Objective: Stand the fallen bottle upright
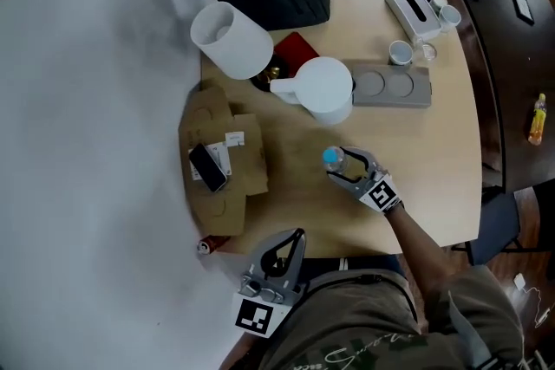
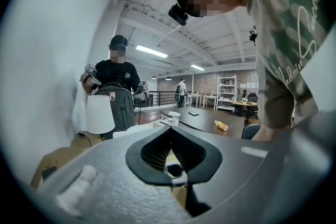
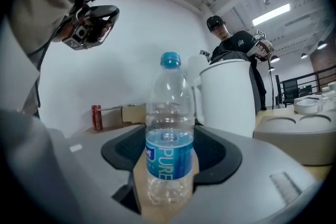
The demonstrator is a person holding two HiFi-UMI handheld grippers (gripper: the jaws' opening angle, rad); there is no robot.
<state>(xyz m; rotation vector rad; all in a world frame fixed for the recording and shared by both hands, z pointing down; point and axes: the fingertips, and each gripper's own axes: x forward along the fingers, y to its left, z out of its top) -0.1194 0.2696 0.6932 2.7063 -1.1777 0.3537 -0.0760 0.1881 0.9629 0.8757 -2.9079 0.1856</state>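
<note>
Two jaws of the right gripper (image 3: 169, 162) stood apart with the water bottle (image 3: 169, 113) upright between them, low on its blue label. A strip of the wooden table (image 3: 137, 186) showed between the bottle and the left jaw, and the right jaw lay very close to the label. The bottle's foot rested on the table and its blue cap rose well above the jaws. Just beyond the jaws, to the right, stood a white jug (image 3: 227, 97), with a grey tray (image 3: 304, 136) farther right. Well beyond, to the left, sat a cardboard box (image 3: 134, 112) and a red can (image 3: 96, 117). The left gripper (image 2: 169, 131) was near the person's body, its jaws closed tip to tip on nothing. A black backpack (image 2: 122, 107) stood far beyond them.
</note>
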